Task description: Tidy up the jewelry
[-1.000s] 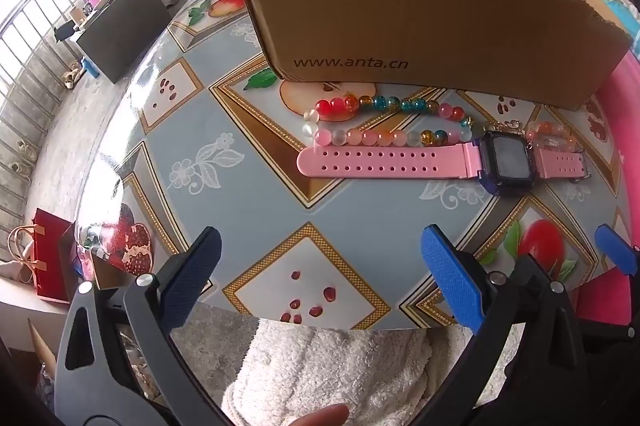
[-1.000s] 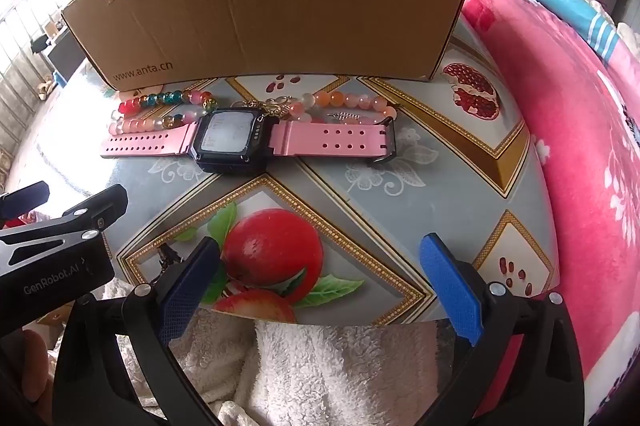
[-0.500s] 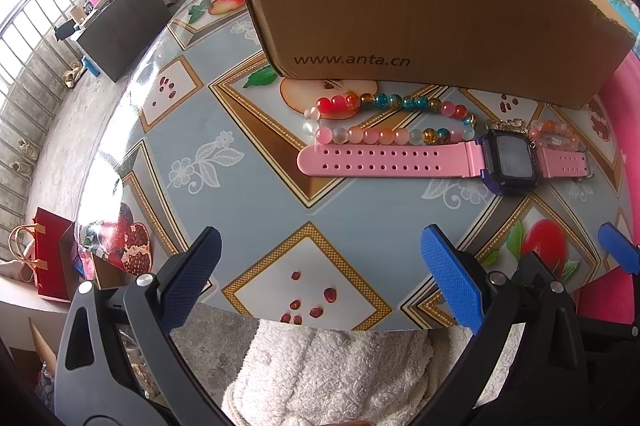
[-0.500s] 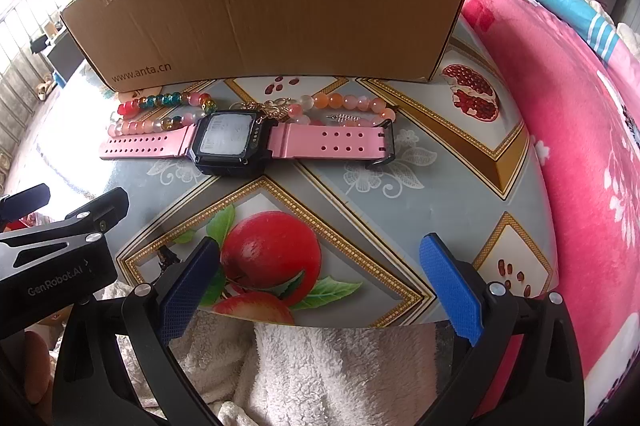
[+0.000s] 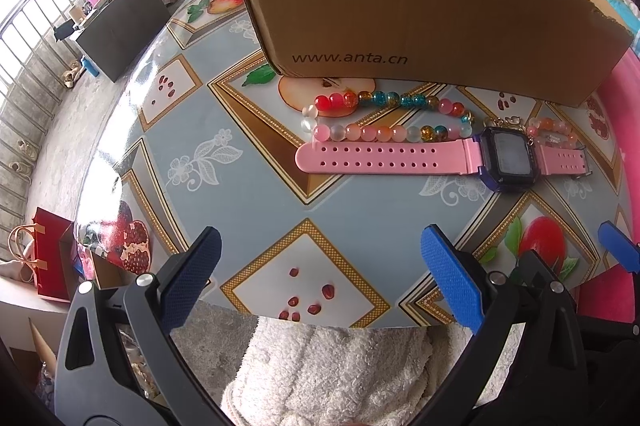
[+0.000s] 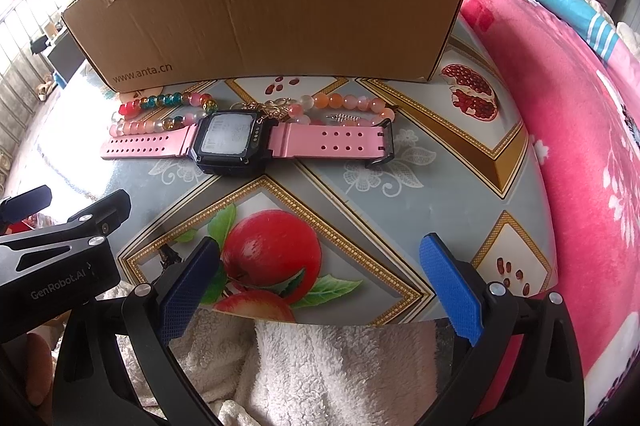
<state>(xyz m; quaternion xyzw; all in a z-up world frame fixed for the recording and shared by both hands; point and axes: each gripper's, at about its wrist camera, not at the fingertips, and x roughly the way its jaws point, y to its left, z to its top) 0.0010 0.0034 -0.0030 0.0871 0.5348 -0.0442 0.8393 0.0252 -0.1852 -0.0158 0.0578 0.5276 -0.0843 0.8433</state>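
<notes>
With both your left gripper [image 5: 320, 278] and right gripper [image 6: 320, 282] spread wide and empty, reach the right ahead and pinch the watch [image 6: 228, 142] by its case, clear of the beads [image 6: 160, 114] just behind it.

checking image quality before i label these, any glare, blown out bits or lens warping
Left wrist view: strong fisheye bends the table edge and bows the cardboard box; the window at upper left is blown out, and a pale sheen runs along the table's left side. Right wrist view: the same barrel warp, white glare on the tabletop left of the pink watch, and its screen reflects light, so it is unreadable.
</notes>
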